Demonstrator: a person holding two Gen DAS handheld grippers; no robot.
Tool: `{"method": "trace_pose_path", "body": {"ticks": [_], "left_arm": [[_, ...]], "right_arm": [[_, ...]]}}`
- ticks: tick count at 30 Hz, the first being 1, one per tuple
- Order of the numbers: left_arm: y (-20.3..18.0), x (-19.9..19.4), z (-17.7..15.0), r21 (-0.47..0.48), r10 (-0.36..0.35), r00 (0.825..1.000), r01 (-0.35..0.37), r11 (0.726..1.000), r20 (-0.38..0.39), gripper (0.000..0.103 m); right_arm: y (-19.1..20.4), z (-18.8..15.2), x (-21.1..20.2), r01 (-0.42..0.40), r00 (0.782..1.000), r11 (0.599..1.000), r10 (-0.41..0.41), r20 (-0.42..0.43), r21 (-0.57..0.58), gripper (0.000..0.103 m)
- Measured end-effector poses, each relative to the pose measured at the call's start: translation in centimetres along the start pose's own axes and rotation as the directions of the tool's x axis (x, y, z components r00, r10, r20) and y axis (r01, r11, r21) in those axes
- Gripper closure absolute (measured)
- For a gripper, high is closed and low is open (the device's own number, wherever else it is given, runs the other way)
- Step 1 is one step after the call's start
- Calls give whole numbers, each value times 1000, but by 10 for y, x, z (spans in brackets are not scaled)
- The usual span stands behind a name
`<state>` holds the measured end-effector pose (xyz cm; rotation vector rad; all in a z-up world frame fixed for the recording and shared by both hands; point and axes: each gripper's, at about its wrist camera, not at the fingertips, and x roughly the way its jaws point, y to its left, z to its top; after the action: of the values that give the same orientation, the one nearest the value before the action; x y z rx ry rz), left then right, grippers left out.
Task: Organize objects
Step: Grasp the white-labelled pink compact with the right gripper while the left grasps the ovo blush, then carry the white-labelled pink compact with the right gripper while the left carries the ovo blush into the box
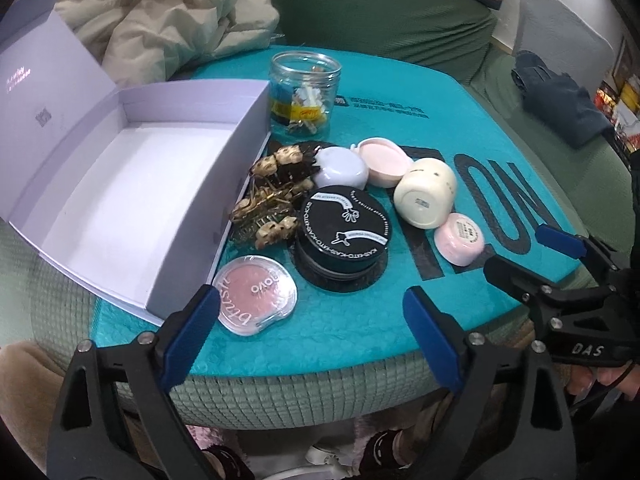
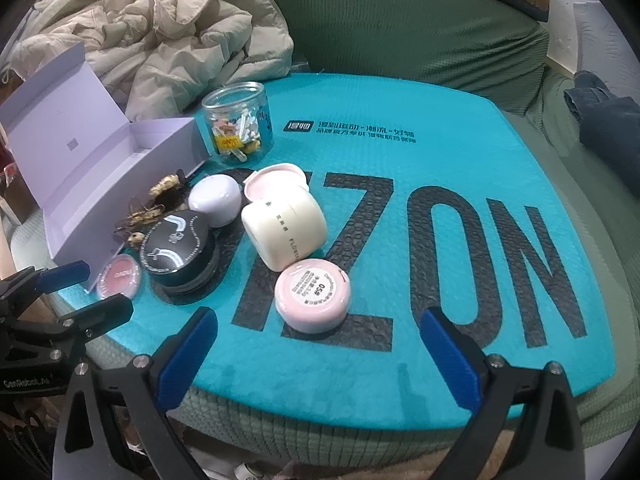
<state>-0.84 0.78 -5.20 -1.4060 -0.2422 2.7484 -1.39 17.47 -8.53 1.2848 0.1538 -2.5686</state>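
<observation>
**Two spread grippers over a crowded cluster: knock and roll hazards**

Two grippers hover above the goods, both spread wide with nothing between the fingers.

Left side: the open lavender box [image 1: 132,184] lies empty, its hinged lid standing up behind. Its near corner sits close to the mat's edge; a push could slide it off. Just beside it, the blush compact [image 1: 256,294] lies flat under the left gripper [image 1: 308,344], a thin item that could slip from a pinch.

Centre: the hair clips [image 1: 268,204] are tangled against the box wall and would likely lift as a clump. The black round case [image 1: 344,236] sits on a dark disc and touches its neighbours.

Right: the cream jar [image 2: 286,230] lies on its side and could roll if nudged. The pink pot [image 2: 312,294] rests against it, ahead of the right gripper [image 2: 318,360].

Surface: a teal padded mailer [image 2: 500,360] over a green cushion, soft and yielding. Behind: a beige jacket [image 2: 160,36], a glass jar [image 2: 238,124] of small items, green upholstery.
</observation>
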Motion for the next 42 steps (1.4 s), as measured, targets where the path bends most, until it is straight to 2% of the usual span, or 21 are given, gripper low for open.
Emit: {"method": "trace_pose_path", "body": {"ticks": [6,16,18,20,23,27,30,32,33,34,37,42], "left_arm": [[3,20,-4,-18,1,999,-2,1000,-54,18],[5,31,-5,-15,122,992,-123,992,-45,19],[8,34,-5,-35,146,987,-149,988,-75,19],[15,37,-9,-81,131,985,-141,987,-114,19],[14,37,-12,-69,142,984,-150,986,-109,19],[14,40,-13,-49,152,983,-158,986,-100,18],[17,40,-12,-53,140,986,-145,988,-88,18],[15,42,-8,-48,141,987,-145,988,-82,22],[14,42,-7,-45,145,986,-148,988,-79,24],[14,41,-7,-45,147,986,-151,988,-76,29],[14,39,-4,-40,132,989,-135,990,-65,48],[16,39,0,-30,108,991,-111,993,-74,48]], "right_arm": [[-1,2,16,31,999,999,-32,-14,-12,6],[0,5,33,53,998,998,-54,-14,-33,10],[1,5,35,48,999,998,-49,-15,-39,10],[1,6,36,44,999,998,-45,-11,-40,11],[0,6,40,39,999,999,-40,-13,-35,12],[-2,5,43,38,999,999,-38,-10,-29,18],[-4,4,46,22,1000,1000,-23,-22,-16,31],[-5,3,47,-1,1000,1000,1,-25,-9,40],[-5,3,46,-13,1000,1000,13,-20,-6,48],[-5,2,45,-21,1000,1000,21,-16,-5,51],[-4,1,43,-20,1000,1000,20,-12,-14,51],[-3,-5,34,-9,1000,1000,9,-3,-16,51]]}}
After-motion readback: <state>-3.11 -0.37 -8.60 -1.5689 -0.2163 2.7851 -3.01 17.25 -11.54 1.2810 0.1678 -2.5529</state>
